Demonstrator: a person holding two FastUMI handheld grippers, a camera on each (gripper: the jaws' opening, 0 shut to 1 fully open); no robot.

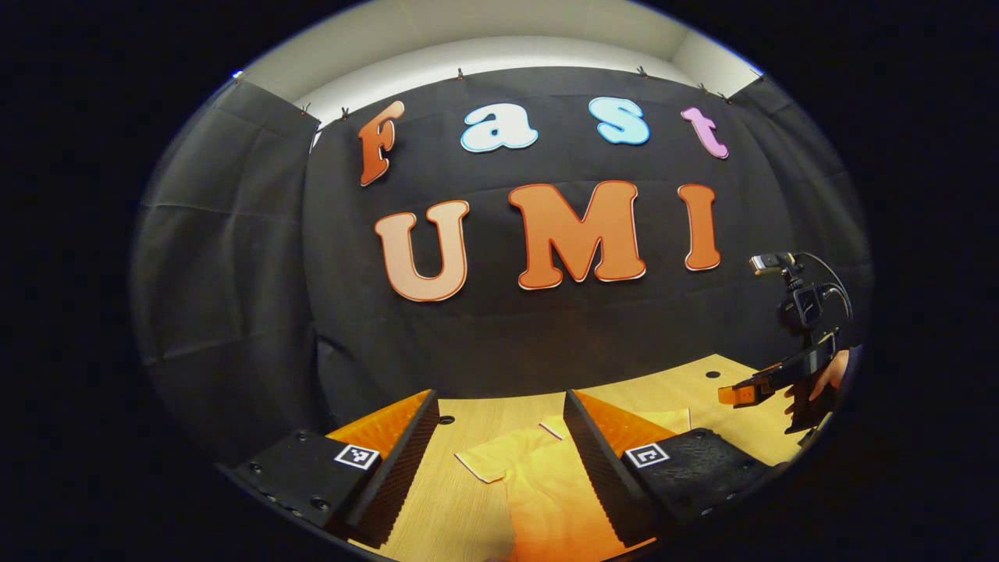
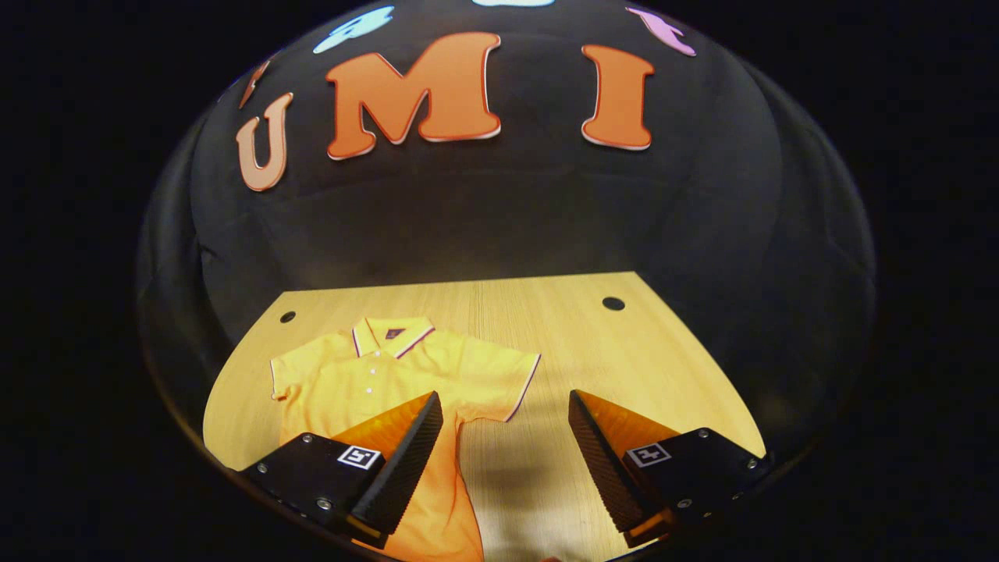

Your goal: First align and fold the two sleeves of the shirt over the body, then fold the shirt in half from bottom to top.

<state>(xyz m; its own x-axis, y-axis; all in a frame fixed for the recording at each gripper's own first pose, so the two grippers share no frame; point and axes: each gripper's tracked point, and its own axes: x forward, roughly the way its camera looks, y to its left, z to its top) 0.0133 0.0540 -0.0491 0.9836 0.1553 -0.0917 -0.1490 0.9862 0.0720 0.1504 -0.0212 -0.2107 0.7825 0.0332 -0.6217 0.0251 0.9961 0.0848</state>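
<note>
A yellow-orange polo shirt (image 2: 390, 375) lies flat on the wooden table (image 2: 624, 351), collar toward the wall, both short sleeves spread out. My right gripper (image 2: 506, 417) hangs open above the table, just off the shirt's right sleeve (image 2: 503, 382), holding nothing. In the left gripper view the shirt (image 1: 538, 476) lies under my left gripper (image 1: 499, 417), which is open over its left sleeve (image 1: 492, 462) and above the cloth. The right gripper (image 1: 749, 393) and the hand holding it show at the far right of that view.
The table (image 1: 468, 499) has round holes near its back corners (image 2: 613, 303). Black cloth closes off the booth behind and beside it. Bare wood lies to the right of the shirt.
</note>
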